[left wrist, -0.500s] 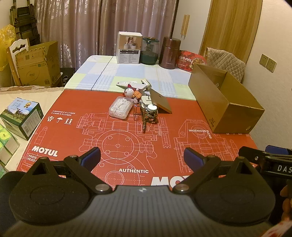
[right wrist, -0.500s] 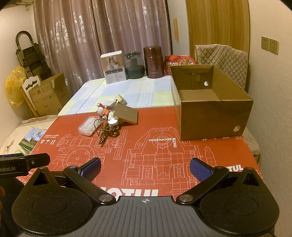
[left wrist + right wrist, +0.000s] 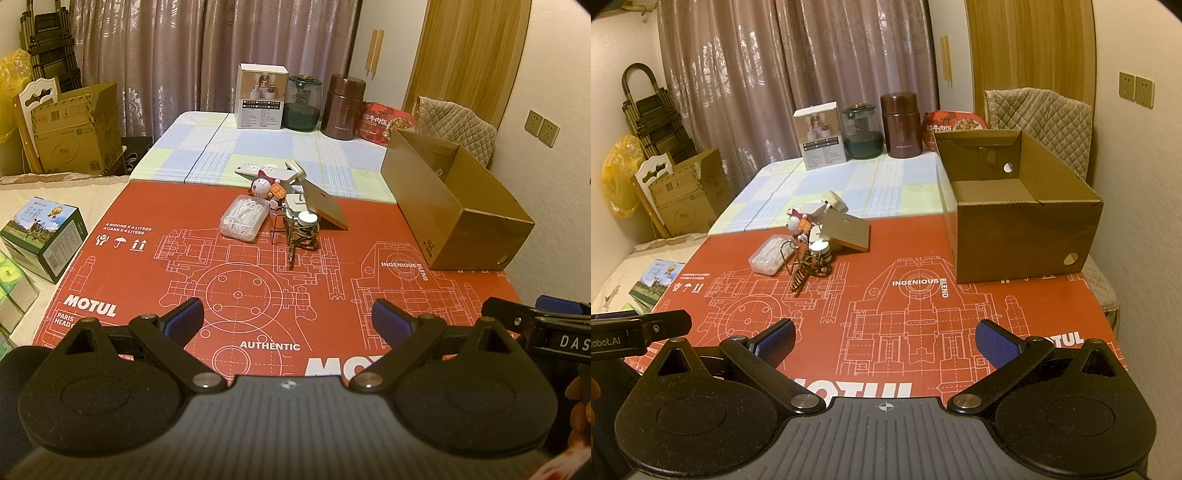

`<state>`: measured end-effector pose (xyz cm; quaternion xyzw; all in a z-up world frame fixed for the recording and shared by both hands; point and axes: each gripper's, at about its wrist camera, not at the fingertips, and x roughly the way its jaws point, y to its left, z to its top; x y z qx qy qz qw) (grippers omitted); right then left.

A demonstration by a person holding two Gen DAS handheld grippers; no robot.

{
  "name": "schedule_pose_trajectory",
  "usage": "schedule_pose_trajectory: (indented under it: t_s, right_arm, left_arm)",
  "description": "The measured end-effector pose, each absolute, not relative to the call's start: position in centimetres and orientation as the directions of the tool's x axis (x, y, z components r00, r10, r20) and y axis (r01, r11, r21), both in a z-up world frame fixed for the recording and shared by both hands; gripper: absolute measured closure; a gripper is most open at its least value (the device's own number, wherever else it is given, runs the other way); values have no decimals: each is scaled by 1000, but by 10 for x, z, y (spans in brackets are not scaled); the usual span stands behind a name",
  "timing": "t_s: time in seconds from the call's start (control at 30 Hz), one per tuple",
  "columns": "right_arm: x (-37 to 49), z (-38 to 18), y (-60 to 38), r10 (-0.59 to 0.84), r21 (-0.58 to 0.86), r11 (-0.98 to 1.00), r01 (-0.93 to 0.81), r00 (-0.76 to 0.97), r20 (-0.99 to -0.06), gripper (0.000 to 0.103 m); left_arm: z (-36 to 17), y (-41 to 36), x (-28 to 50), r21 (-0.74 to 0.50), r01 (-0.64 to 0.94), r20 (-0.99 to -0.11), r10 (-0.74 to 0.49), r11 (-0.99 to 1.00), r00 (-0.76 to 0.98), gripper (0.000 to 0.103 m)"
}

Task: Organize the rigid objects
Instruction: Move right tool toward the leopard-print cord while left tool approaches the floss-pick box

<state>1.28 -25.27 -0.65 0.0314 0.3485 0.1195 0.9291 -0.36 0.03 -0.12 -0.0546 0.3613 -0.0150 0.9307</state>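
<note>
A small heap of objects lies mid-table on the red printed mat [image 3: 207,280]: a clear box of cotton swabs [image 3: 243,218], a cat figurine [image 3: 260,187], a tan card [image 3: 325,206], a small white-lidded jar [image 3: 308,219] and a patterned clip [image 3: 295,240]. The same heap shows in the right wrist view, with the swab box [image 3: 770,256] and the tan card [image 3: 846,230]. An open brown cardboard box [image 3: 454,206] [image 3: 1015,229] stands at the right of the mat. My left gripper [image 3: 287,319] hovers open over the near mat, well short of the heap. My right gripper [image 3: 884,341] is open too, with nothing between its fingers.
At the table's far end stand a white carton [image 3: 262,96], a green jar [image 3: 303,103], a brown flask [image 3: 345,107] and a red food tub [image 3: 388,122]. Printed boxes [image 3: 40,236] lie left of the mat. A quilted chair [image 3: 1038,118] sits behind the cardboard box.
</note>
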Motion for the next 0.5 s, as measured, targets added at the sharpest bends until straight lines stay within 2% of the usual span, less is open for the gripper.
schedule_pose_trajectory:
  t_s: [0.5]
  right_arm:
    - [27, -13, -243, 254, 137, 967, -216, 749, -612, 2]
  left_arm:
    - [-7, 21, 19, -114, -5, -676, -75, 993, 733, 9]
